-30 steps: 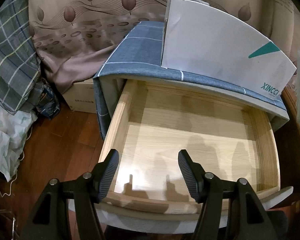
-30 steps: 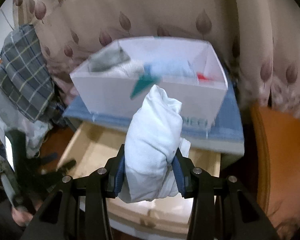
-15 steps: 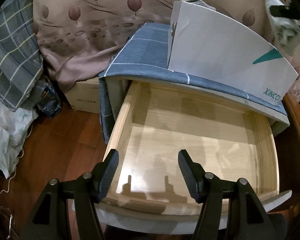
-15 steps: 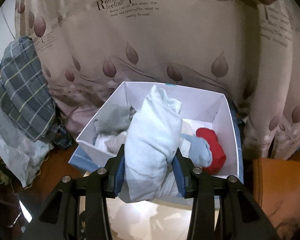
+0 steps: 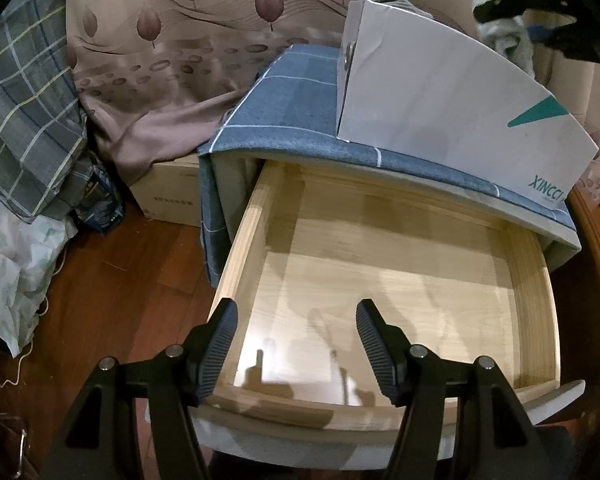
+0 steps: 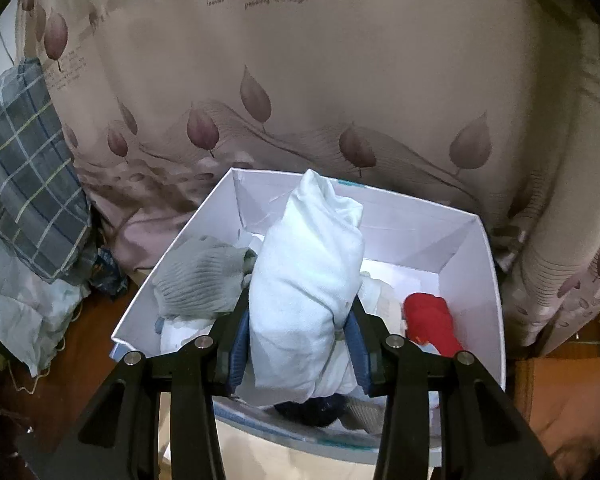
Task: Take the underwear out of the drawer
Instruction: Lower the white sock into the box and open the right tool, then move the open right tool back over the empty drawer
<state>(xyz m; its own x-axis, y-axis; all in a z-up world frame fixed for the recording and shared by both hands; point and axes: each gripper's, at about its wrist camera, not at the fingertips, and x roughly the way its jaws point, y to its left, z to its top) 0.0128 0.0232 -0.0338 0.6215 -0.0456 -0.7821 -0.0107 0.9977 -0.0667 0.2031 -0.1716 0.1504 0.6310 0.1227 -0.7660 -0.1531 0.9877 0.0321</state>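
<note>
Underwear (image 6: 306, 280): white rolled bundle over the white box (image 6: 482, 276), out of the drawer (image 5: 384, 280)
Right gripper (image 6: 298, 344): fingers clamped on its lower middle
Feel: soft, light, likely to sag or unroll; mid-roll grip looks best
Left gripper (image 5: 292, 338): fingers apart, empty, above the drawer's front edge
Room: grey cloth (image 6: 200, 280) at 9 o'clock, red item (image 6: 432, 320) at 3; box walls close, open space above

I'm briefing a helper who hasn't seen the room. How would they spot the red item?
Find the white box on top of the blue-covered cabinet above the open drawer. Inside, at its right, lies the red item, the only bright red piece among white and grey cloth.
</note>
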